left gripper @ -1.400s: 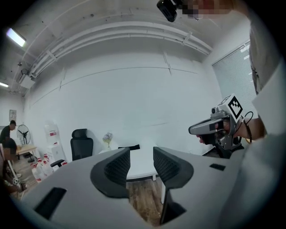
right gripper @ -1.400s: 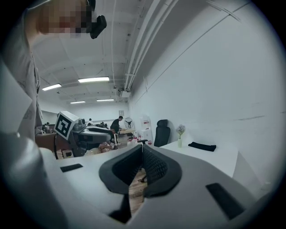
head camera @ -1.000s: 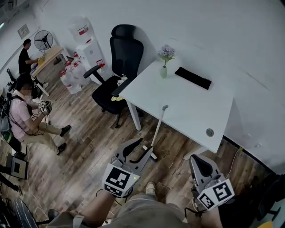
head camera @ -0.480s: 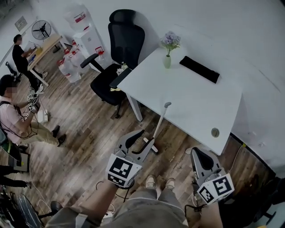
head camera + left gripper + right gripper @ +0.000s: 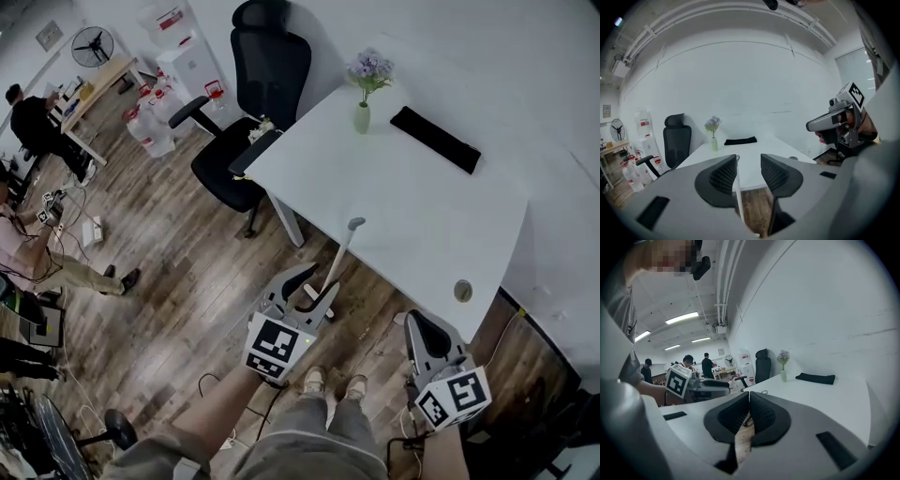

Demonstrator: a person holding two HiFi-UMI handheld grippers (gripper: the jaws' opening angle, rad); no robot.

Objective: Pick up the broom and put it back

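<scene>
Where a position is given, it refers to the head view unless another view is named.

Floor (image 5: 187, 272): wood planks, filling the left and lower parts of the frame.
Table (image 5: 412, 206): white top, centre to right of the frame.
Chair (image 5: 272, 75): black office chair, top centre, just beside the table's upper-left edge.
Broom (image 5: 339, 255): the broom has a slim white handle with a grey cap and stands on the floor at the table's lower-left edge, at frame centre.
Broom axis: the long axis is tilted. The cap end points to the upper right and leans at the table edge. The foot end points to the lower left, at the floor.
Broom relative to tongs: the lower handle shows in the gap of the left gripper (image 5: 319, 281). In the left gripper view the handle runs nearly upright through that gap, close beside the frame-left jaw and apart from the frame-right jaw. Contact with the near pad cannot be determined. The broom is well apart from the right gripper (image 5: 413, 319).
Left gripper state: jaws spread wide, not clamped on the handle; position lower centre.
Right gripper state: jaws pressed together with nothing between them; position lower right, near the table's lower corner.
Vase (image 5: 362, 117): small vase with flowers, upright on the table's upper part.
</scene>
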